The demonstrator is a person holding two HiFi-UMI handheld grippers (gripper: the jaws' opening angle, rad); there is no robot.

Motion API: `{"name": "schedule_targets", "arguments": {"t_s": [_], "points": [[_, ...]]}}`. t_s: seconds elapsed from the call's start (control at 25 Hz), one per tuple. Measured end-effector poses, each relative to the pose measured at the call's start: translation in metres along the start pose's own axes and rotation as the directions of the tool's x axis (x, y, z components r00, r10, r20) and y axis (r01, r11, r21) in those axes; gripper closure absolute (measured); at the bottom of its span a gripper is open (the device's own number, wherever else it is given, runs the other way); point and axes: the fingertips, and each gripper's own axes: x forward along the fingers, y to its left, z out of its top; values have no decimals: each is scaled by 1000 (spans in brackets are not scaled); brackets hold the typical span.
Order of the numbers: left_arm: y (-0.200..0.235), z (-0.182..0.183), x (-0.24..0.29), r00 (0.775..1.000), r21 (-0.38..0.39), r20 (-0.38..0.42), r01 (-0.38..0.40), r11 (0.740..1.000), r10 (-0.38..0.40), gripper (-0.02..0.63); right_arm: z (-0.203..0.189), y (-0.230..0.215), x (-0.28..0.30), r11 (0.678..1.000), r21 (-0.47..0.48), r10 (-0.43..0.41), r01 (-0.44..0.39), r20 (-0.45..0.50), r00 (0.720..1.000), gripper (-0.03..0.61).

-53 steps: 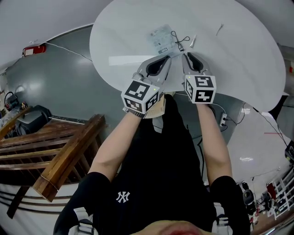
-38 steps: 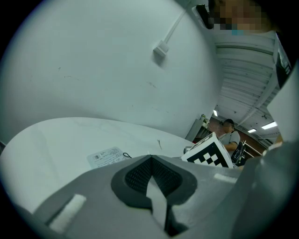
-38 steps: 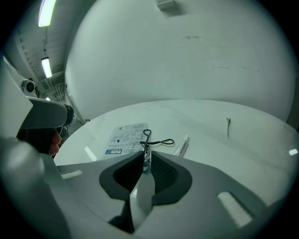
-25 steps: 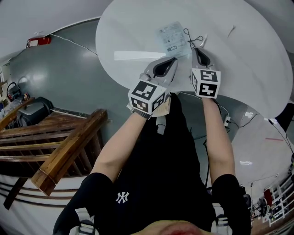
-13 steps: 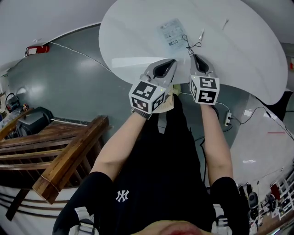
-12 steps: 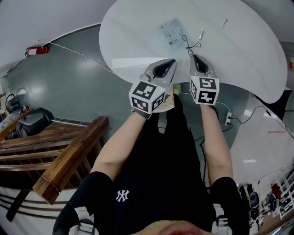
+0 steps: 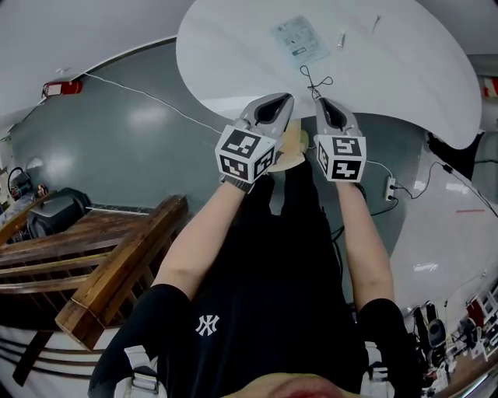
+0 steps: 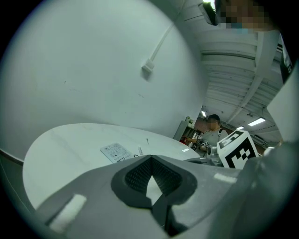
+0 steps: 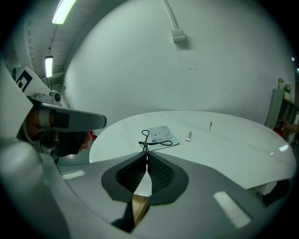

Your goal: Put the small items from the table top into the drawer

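Head view: a round white worktop [image 7: 233,47] lies ahead of two hand-held tongs. The right tongs [image 7: 319,99] pinch a black looped wire tool [image 7: 315,78] over the worktop's near edge. The left tongs [image 7: 278,99] are just beside them, at the same edge. Toward the far edge lie a flat printed packet [image 7: 299,37], a small white tube [image 7: 341,39] and a tiny pin [image 7: 376,23] — all well apart from the tongs.

Left gripper view: the tips meet, with nothing between them.

Right gripper view: the tips are closed on the wire tool's stem — its loops point toward the packet.
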Motion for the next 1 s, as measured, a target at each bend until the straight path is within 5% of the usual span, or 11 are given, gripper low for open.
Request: {"name": "schedule_targets", "arguments": {"t_s": [1.0], "points": [[-5,-53,-63,1000,7,-27,17,1000,-16,613,-112,117,-39,992,-66,101,-111,-132,986,546]]}}
